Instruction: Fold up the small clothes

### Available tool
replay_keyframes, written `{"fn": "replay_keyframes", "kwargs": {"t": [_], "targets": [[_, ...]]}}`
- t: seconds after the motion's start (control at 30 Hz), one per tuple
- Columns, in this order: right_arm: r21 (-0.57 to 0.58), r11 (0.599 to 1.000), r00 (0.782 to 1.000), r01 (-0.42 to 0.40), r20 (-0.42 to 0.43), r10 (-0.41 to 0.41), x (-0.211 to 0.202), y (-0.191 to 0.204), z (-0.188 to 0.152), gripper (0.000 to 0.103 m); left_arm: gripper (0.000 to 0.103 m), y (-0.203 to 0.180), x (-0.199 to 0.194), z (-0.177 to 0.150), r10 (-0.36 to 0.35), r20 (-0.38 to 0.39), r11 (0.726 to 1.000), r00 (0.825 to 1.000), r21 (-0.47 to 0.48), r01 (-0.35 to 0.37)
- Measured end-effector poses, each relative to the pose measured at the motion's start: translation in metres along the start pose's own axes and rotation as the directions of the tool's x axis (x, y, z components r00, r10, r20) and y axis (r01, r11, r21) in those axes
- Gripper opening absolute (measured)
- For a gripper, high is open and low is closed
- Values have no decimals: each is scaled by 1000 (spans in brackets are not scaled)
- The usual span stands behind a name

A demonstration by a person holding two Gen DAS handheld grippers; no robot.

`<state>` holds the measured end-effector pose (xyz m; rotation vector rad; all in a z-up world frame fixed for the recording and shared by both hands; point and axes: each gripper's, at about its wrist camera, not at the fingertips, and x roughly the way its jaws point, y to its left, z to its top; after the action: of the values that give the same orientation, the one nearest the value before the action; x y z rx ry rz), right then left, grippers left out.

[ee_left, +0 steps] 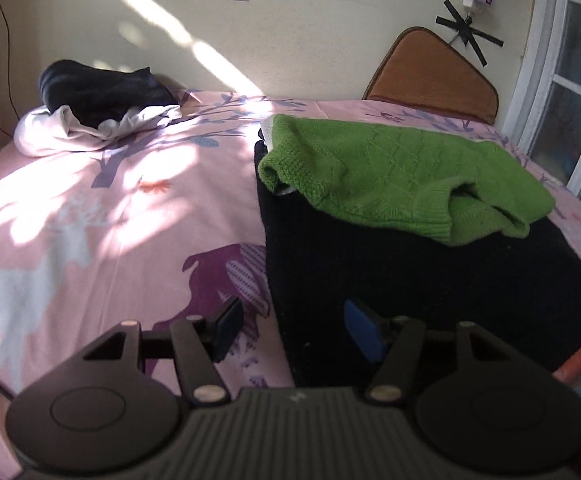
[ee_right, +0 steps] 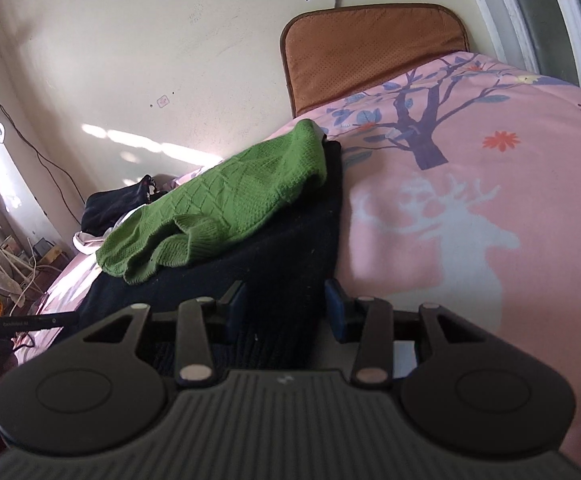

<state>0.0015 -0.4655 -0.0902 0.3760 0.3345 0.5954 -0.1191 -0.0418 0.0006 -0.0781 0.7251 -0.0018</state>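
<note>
Pink bedsheet (ee_left: pixel 110 208) w/ deer and tree print covers the bed, cream wall behind. Black cloth (ee_left: pixel 410 288) lies flat on the sheet; green sweater (ee_left: pixel 390 172) sits crumpled on top of it, toward the far end. Left tongs (ee_left: pixel 290 328) are open, nothing gripped, straddling the black cloth's edge. Right tongs (ee_right: pixel 286 308) also open, over the cloth's near edge, empty. Dark and white clothes pile (ee_left: pixel 94 112) lies well apart near the wall. Brown cushion (ee_left: pixel 430 72) leans on the wall.

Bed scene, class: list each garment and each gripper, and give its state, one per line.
Green sweater: folded, lying on the black garment.
Black garment: spread flat on the bed.
Dark and white clothes: crumpled heap, unfolded.
Left gripper: open, holding nothing.
Right gripper: open, holding nothing.
</note>
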Motion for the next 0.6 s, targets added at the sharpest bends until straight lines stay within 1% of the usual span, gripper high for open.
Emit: {"fn": "replay_keyframes", "kwargs": {"t": [0.07, 0.13, 0.2, 0.27, 0.37, 0.43, 0.5, 0.6], "targets": [[18, 1000, 1000, 11, 17, -11, -1, -1, -2, 46, 64, -8, 0, -3, 39, 6, 999, 999, 0, -39], [35, 999, 999, 25, 37, -26, -2, 0, -4, 46, 72, -13, -1, -6, 59, 10, 998, 998, -18, -59], [54, 998, 997, 39, 61, -42, -4, 1, -9, 46, 83, -19, -2, -11, 78, 16, 997, 997, -29, -77], [88, 995, 995, 45, 86, -53, -6, 0, -13, 49, 88, -26, -4, -17, 107, 25, 994, 994, -26, -106], [150, 988, 992, 35, 114, -52, -11, 1, -20, 55, 90, -33, -9, -25, 138, 40, 990, 990, -43, -137], [183, 983, 990, 36, 130, -60, -13, 3, -24, 55, 91, -34, -14, -30, 147, 41, 987, 988, -68, -145], [200, 979, 987, 43, 144, -73, -17, 7, -30, 55, 96, -36, -18, -35, 152, 42, 986, 988, -83, -148], [195, 980, 984, 46, 159, -78, -22, 11, -37, 55, 99, -41, -26, -46, 161, 57, 986, 985, -63, -157]]}}
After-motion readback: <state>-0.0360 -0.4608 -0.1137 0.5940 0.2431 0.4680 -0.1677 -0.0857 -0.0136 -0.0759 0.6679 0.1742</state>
